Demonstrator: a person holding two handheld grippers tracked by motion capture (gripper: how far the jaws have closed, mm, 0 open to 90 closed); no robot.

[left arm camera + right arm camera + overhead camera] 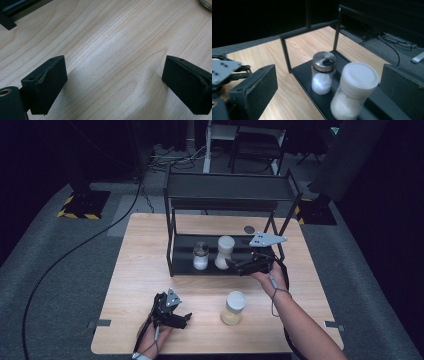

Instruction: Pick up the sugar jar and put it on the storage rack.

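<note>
A black two-tier rack [227,195] stands at the back of the wooden table [145,270]. On its lower shelf [304,72] stand a small metal-lidded jar [200,256] [323,73] of white powder and a taller white-lidded jar [224,252] [355,91] of white grains. My right gripper [234,265] [331,75] is open at the shelf, its jaws on either side of the white-lidded jar without touching it. A third jar [233,307], white-lidded with yellowish contents, stands on the table in front. My left gripper [181,319] [113,75] rests open over bare wood near the front edge.
The rack's top shelf [227,187] is bare. A small dark disc [248,229] lies on the table behind the rack. A cable [75,247] crosses the grey floor at the left. Chair and stand legs [250,150] are beyond the table.
</note>
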